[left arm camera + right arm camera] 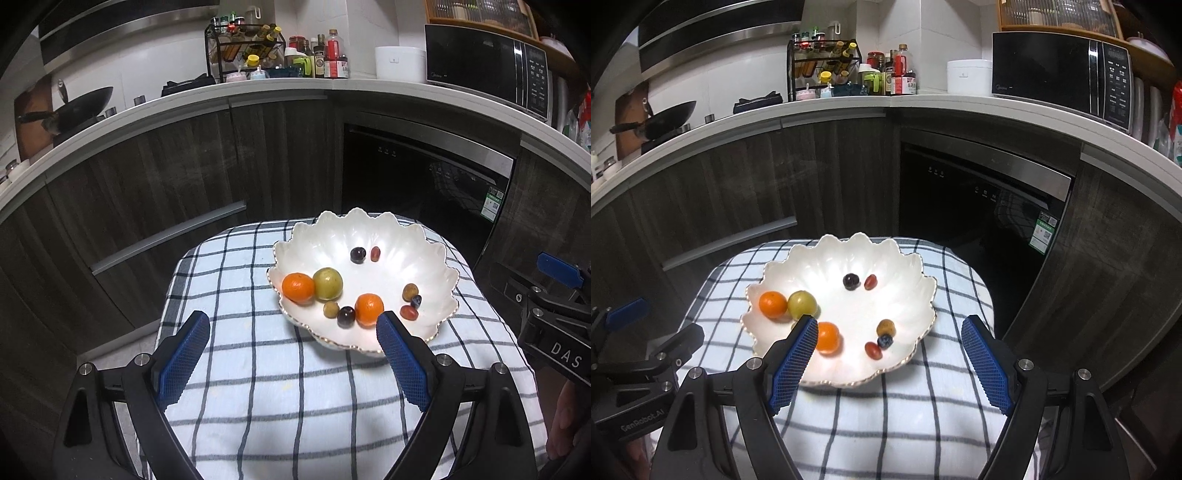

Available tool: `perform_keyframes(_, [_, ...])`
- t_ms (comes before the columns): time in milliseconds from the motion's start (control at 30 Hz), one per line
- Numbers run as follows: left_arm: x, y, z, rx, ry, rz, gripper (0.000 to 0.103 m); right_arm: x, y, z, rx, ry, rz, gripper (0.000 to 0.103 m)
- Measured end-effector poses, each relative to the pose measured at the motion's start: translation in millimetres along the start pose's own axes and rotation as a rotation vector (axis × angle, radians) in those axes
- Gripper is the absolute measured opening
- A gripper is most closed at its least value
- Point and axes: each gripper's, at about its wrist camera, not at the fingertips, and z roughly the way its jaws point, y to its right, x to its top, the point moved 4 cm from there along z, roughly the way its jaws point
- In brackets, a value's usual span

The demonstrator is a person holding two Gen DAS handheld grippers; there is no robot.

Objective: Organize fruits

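In the bowl (424,251) on the tabletop (258,387): small round fruit, light, smooth, bruisable | grip oranges (369,308) across middle | left claw (291,321), right claw (889,326) both spread, empty.

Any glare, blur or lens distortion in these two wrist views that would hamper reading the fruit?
Left wrist: fisheye bends the white countertop edge into an arc; the scalloped white bowl is brightly lit, fruit still sharp. Right wrist: same bending; the bowl centre nearly washes out, and the near orange tangerine looks slightly soft.
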Motion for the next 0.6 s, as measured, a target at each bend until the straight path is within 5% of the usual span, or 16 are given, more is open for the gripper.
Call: perform_keyframes(600, [-39.1,-16.6,-45.4,0.032,0.028,-0.039,0.093,-35.4,-12.8,-44.3,0.007,0.014,0.015,0.081])
